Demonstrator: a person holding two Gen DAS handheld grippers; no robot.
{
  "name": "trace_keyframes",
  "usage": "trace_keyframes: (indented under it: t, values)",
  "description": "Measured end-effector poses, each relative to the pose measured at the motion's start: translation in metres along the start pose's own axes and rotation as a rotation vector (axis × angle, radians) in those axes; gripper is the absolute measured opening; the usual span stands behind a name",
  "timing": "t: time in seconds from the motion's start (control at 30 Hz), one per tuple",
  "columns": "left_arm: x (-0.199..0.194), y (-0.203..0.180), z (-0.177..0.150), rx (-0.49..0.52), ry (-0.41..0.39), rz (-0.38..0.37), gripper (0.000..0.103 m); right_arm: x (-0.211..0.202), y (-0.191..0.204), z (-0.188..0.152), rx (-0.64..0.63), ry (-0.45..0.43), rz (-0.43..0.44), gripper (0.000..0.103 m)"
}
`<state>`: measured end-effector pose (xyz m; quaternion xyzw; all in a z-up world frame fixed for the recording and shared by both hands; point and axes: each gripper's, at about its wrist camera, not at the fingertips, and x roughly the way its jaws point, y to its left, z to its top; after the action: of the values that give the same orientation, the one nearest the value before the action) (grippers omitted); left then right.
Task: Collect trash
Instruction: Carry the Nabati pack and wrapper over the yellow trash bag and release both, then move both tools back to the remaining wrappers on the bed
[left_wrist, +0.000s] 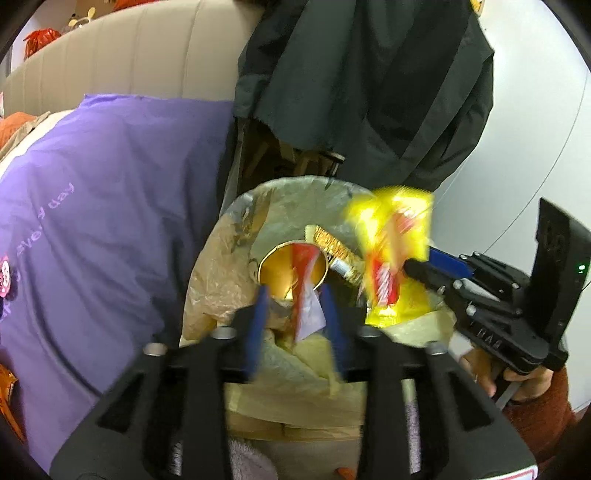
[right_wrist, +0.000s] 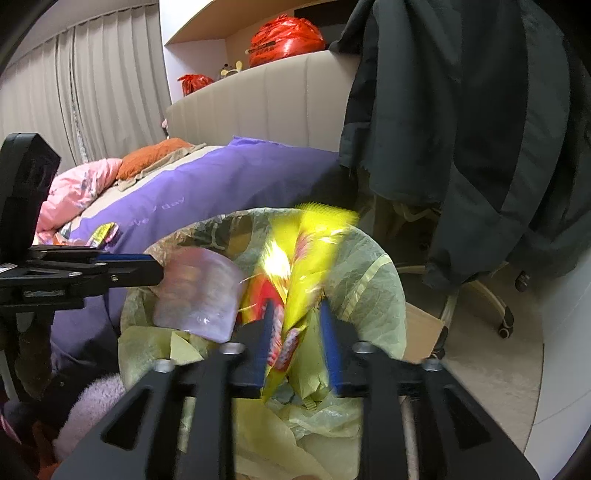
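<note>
Both grippers hang over a trash bin (left_wrist: 216, 254) lined with a yellowish bag (right_wrist: 373, 280). A red and white wrapper (left_wrist: 306, 284), blurred, hangs loose in the wide gap of my left gripper (left_wrist: 294, 295), whose blue fingers (left_wrist: 258, 317) stand apart. From the right wrist view the same wrapper (right_wrist: 199, 295) shows its pale side at the left gripper's tip (right_wrist: 159, 271). My right gripper (right_wrist: 297, 308) is open too, with a blurred yellow snack bag (right_wrist: 314, 251) between its fingers. That bag (left_wrist: 391, 243) and the right gripper (left_wrist: 413, 264) show at the right of the left wrist view.
A gold tube (left_wrist: 280, 271) and a golden packet (left_wrist: 340, 254) lie inside the bin. A bed with a purple cover (left_wrist: 110, 192) borders it on the left, with another wrapper (right_wrist: 101, 234) on it. A dark jacket (right_wrist: 461, 129) hangs over an office chair (right_wrist: 491, 302) behind.
</note>
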<state>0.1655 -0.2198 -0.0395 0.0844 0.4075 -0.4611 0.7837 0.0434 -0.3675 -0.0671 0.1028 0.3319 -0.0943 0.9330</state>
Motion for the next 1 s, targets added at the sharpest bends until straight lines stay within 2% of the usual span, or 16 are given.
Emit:
trace_keyframes:
  t: [0.13,0.27,0.5,0.6,0.87,1.0]
  values:
    - [-0.016,-0.005,0.002,0.013,-0.033,0.029,0.043,-0.008,0.000,0.001,0.011,-0.022,0.000,0.041]
    - [-0.036,-0.002,0.000,-0.009,-0.067,0.074,0.044,-0.020,0.006,0.005,0.000,-0.047,-0.003,0.041]
    - [-0.098,0.039,-0.014,-0.084,-0.161,0.172,0.044,-0.045,0.038,0.018,-0.038,-0.094,0.011,0.043]
    - [-0.128,0.057,-0.024,-0.106,-0.198,0.204,0.044,-0.055,0.063,0.026,-0.070,-0.122,0.026,0.049]
    - [-0.205,0.114,-0.061,-0.118,-0.256,0.324,0.046,-0.063,0.161,0.042,-0.208,-0.165,0.086,0.049]
    - [-0.238,0.148,-0.087,-0.138,-0.274,0.400,0.046,-0.056,0.203,0.045,-0.254,-0.158,0.132,0.049]
